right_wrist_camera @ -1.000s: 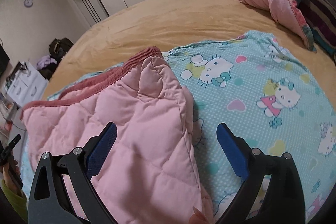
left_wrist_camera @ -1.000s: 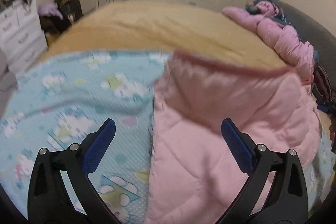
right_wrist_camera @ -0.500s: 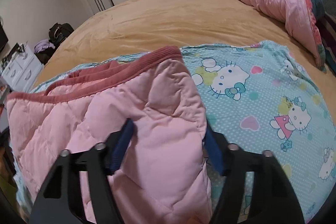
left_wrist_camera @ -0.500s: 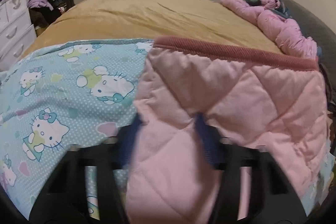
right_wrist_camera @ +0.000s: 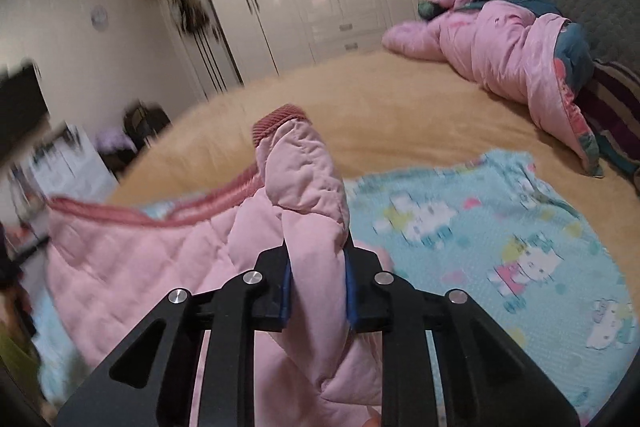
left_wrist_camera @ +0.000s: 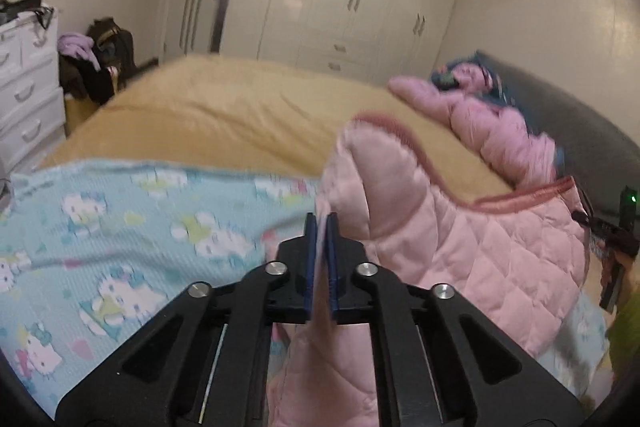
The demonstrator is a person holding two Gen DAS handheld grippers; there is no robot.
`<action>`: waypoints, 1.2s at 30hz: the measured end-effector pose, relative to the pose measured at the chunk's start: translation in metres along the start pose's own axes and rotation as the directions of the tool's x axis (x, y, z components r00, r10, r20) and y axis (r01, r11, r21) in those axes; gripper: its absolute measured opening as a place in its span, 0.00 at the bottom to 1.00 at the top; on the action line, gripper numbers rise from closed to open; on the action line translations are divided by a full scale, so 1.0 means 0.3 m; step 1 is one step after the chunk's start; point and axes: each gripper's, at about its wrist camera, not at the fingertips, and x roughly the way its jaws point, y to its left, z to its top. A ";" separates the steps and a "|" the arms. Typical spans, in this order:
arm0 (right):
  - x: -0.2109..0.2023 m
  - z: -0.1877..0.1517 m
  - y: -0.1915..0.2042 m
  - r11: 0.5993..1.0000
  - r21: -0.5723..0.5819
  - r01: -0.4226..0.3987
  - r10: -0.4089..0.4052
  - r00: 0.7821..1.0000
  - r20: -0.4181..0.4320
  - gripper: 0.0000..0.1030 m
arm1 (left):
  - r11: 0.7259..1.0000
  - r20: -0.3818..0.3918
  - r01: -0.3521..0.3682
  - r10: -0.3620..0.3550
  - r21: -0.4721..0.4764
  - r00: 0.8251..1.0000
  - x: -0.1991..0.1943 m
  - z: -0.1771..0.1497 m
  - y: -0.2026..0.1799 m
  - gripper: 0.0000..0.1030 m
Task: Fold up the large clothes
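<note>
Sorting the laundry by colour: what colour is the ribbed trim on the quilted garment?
Dusty rose, darker than the pale pink quilted garment; the ribbed trim shows best in the right wrist view.

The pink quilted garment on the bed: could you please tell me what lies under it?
Under the pink quilted garment lies a blue cartoon-cat sheet, spread over the tan bed cover. Whatever sits directly beneath the garment is covered.

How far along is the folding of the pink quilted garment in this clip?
Done: the left hand-held gripper and right hand-held gripper are each shut on an edge of the pink quilted garment.
In hand: both edges raised off the cartoon-cat sheet.
Left: no fold laid yet; most of the garment hangs between them unfolded.
</note>
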 end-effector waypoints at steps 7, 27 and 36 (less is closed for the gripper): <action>0.197 0.078 -0.002 0.994 0.042 0.096 -0.094 0.994 -0.050 0.19 | 0.997 -0.050 -0.011 0.007 -0.076 0.999 0.157 0.085 0.042 0.00; 0.314 -0.138 -0.128 0.988 0.045 0.145 -0.134 0.974 -0.181 0.20 | 0.997 -0.341 -0.052 0.070 0.061 0.937 0.422 -0.175 0.014 0.06; 0.085 0.003 -0.081 0.996 0.093 0.008 -0.012 0.999 0.043 0.19 | 0.990 -0.027 -0.026 0.030 0.140 0.999 0.120 -0.008 -0.083 0.05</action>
